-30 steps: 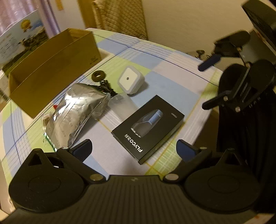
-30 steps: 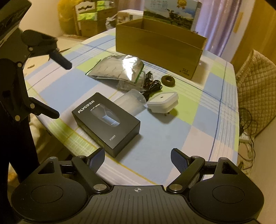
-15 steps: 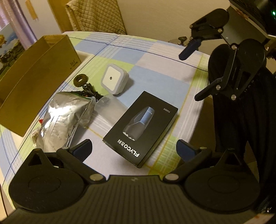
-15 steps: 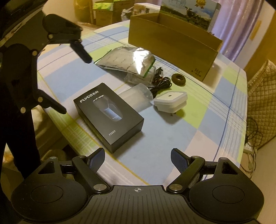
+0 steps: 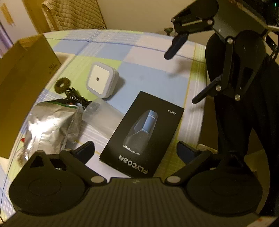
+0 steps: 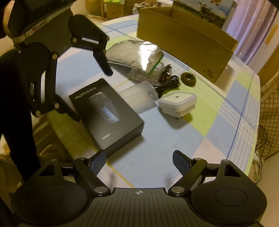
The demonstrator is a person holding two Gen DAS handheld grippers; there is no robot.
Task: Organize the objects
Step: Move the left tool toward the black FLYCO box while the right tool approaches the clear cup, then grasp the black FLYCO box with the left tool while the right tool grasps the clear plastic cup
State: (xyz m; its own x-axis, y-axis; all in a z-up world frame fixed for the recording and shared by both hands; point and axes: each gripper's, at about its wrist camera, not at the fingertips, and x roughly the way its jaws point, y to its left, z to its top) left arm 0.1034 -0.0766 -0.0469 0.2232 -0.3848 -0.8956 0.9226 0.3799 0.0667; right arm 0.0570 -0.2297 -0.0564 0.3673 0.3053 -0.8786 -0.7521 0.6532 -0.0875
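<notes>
A black FLYCO box [image 5: 144, 132] [image 6: 106, 113] lies flat near the table's front edge. Behind it lie a clear plastic case [image 5: 102, 117] [image 6: 137, 97], a white square night light [image 5: 102, 79] [image 6: 177, 103], a silver foil bag [image 5: 50, 125] [image 6: 136, 54], a black cable bundle [image 5: 75, 96] [image 6: 167, 82] and a dark ring [image 5: 61, 85] [image 6: 188, 78]. My left gripper [image 5: 135, 152] [image 6: 92, 96] is open just above the box's near end. My right gripper [image 6: 139, 161] [image 5: 181, 71] is open, hovering right of the box.
An open cardboard box [image 5: 21, 83] [image 6: 186, 38] stands at the back of the checked tablecloth [image 5: 150, 73]. A quilted chair back [image 5: 73, 15] stands beyond the table. Cartons and a printed board [image 6: 202, 10] stand behind the cardboard box.
Both grippers have moved in toward the black FLYCO box, which now looms larger in both views. Both stay open. Nothing on the table has moved.
</notes>
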